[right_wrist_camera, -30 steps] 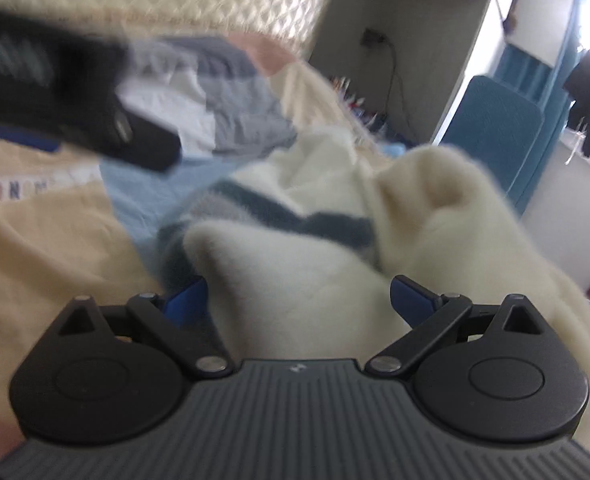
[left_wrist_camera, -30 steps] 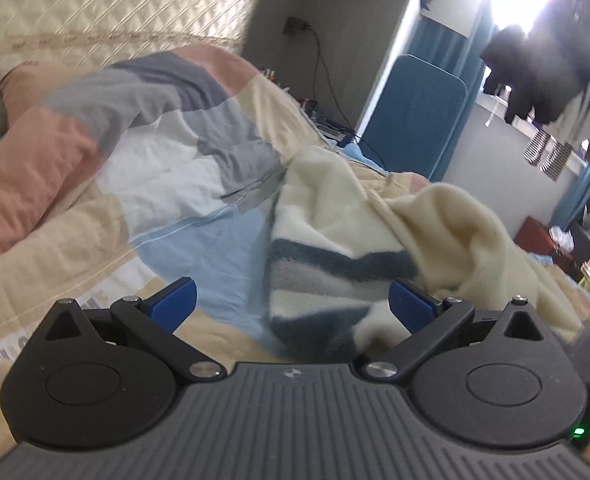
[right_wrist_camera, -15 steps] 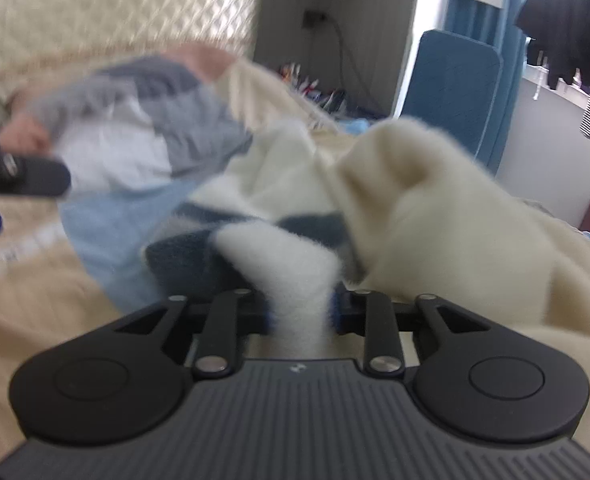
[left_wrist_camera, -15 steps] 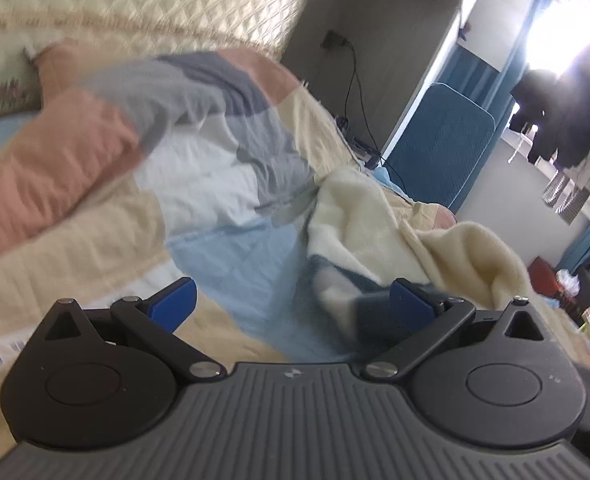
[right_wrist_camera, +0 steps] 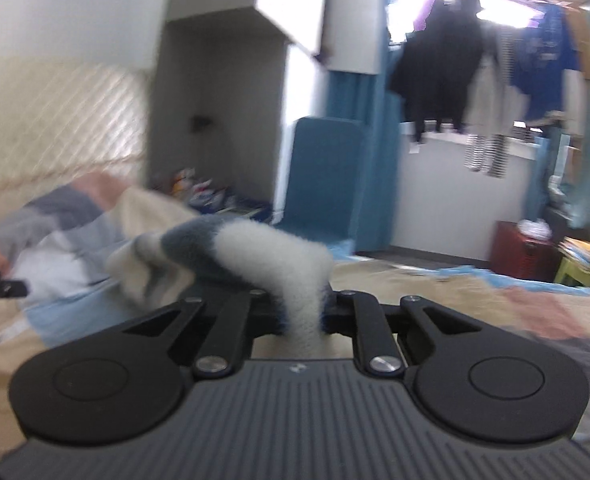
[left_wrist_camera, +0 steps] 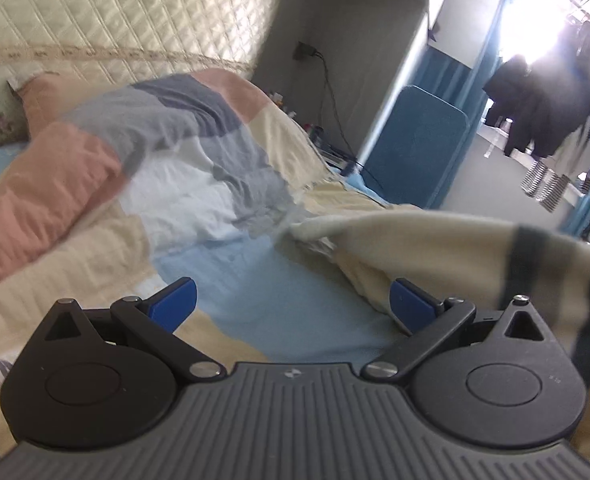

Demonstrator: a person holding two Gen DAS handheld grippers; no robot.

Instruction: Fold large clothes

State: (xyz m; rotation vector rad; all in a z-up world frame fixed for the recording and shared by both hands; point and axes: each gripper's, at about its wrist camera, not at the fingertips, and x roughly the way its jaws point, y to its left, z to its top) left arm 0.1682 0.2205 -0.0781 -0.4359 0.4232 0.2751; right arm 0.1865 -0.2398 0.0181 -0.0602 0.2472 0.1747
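A fluffy cream garment with dark blue-grey stripes [right_wrist_camera: 263, 256] lies on the bed. My right gripper [right_wrist_camera: 301, 316] is shut on a fold of it and holds that part lifted off the bed. In the left wrist view the same garment [left_wrist_camera: 447, 248] stretches from the bed up toward the right edge. My left gripper [left_wrist_camera: 291, 304] is open and empty, low over the blue patch of the quilt, with the garment just beside its right finger [left_wrist_camera: 411, 304].
A patchwork quilt [left_wrist_camera: 167, 184] in pink, grey, white, blue and cream covers the bed, bunched at the left. A quilted headboard [left_wrist_camera: 127, 16] stands behind. A blue chair [left_wrist_camera: 415, 148] and hanging clothes [right_wrist_camera: 447, 76] are at the far right.
My right gripper closed on the garment's fold and lifted it up and to the right. The garment now stretches out. My left gripper stayed open, and the garment slid out from between its fingers.
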